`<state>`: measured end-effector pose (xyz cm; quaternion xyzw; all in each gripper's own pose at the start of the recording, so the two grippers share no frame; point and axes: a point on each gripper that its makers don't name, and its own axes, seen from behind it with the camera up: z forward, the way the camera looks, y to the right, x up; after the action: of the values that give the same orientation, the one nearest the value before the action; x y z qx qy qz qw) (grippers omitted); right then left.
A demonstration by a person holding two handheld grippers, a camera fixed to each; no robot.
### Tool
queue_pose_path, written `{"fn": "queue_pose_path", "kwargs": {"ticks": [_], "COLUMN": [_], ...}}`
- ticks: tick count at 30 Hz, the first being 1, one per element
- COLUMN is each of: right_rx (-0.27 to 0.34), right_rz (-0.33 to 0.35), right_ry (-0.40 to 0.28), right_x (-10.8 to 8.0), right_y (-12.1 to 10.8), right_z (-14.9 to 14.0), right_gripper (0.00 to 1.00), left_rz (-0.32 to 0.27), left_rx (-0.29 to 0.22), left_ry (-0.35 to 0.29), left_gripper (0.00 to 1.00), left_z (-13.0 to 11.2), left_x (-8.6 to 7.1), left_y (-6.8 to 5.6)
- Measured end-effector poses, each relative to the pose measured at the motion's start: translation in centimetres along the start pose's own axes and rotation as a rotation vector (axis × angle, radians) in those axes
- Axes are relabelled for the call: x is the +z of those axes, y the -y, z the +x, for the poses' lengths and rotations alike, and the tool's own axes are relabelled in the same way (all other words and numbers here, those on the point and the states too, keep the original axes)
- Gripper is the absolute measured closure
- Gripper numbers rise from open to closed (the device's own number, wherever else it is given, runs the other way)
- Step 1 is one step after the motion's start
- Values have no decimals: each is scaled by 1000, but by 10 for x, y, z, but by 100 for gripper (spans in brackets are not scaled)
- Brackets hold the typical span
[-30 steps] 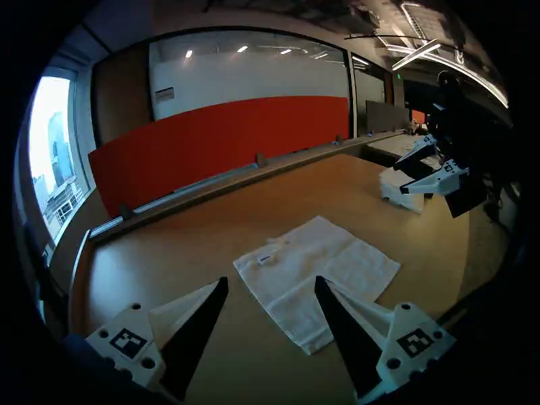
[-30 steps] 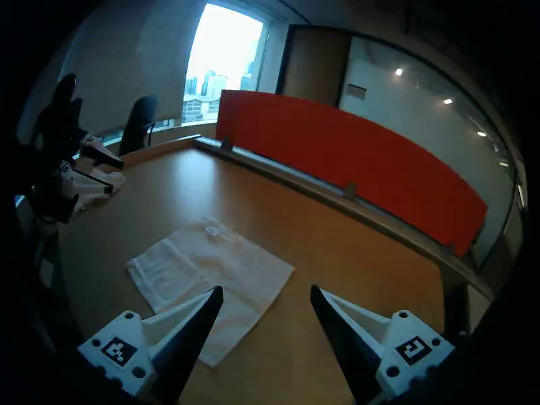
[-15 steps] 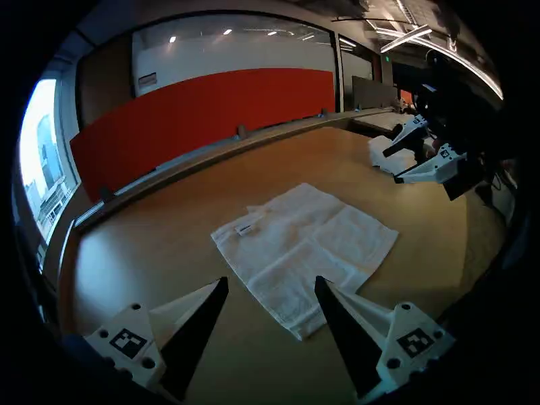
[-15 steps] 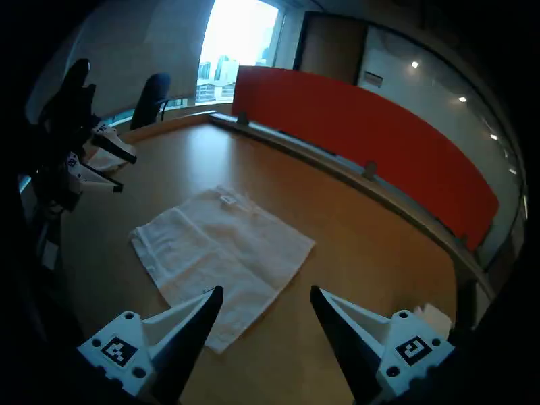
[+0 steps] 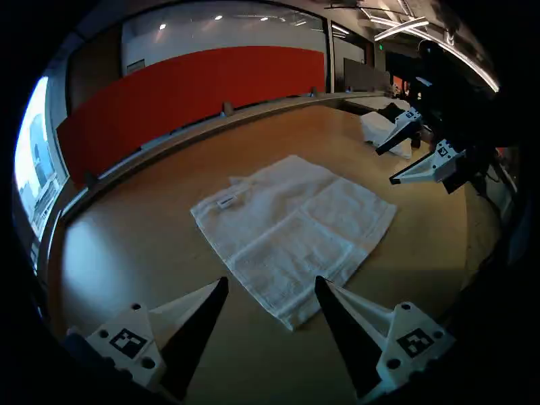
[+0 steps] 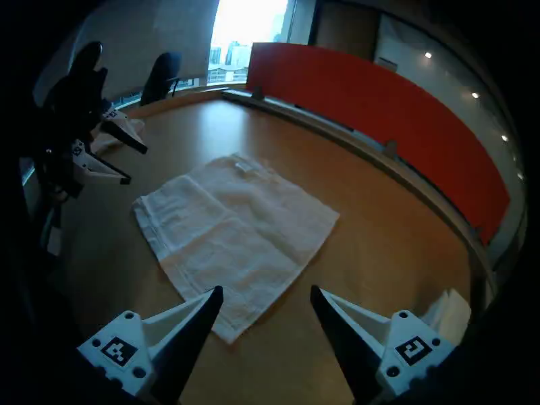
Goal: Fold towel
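White terry is lying flat on the wooden bench (image 5: 115, 243). The towel (image 5: 297, 223) is sitting as a rough diamond with its near corner pointing toward 6 o'clock in the left gripper view. That corner is reaching in between the fingers of the left gripper (image 5: 270, 280), which is standing wide apart and holding nothing. In the right gripper view, the right gripper (image 6: 266, 289) is likewise gaping empty, with another corner of the towel (image 6: 236, 223) lying by its fingers at 6 o'clock. The main risk is sitting in the grasp. The cloth is thin and flush with the bench, so a finger coming down too shallow is likely to skid over the edge. If the towel is already doubled, which I cannot tell, a pinch may be catching only the top layer. Uneven pulls from the two grippers are also threatening to skew the fold or drag the whole towel across the smooth wood. Farther off, at 2 o'clock in the left gripper view, a loose white cloth (image 5: 374, 125) is lying close behind the right gripper.
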<state>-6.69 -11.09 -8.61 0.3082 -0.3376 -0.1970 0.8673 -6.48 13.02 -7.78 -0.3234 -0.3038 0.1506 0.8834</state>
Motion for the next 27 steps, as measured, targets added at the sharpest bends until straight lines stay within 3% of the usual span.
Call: {"fn": "queue_pose_path", "kwargs": {"ticks": [14,27], "right_rx": [-1,14], "right_rz": [51,100], "right_ry": [70,109], "right_x": [22,27], "right_y": [20,29], "right_z": [-35,-53], "right_gripper": [0,0], "left_rz": [-45,-73], "left_rx": [-6,-18], "left_ry": [98,164], "left_gripper": [5,5], "left_z": [-43,-60], "left_x": [23,34], "left_y": [-12,-21]}}
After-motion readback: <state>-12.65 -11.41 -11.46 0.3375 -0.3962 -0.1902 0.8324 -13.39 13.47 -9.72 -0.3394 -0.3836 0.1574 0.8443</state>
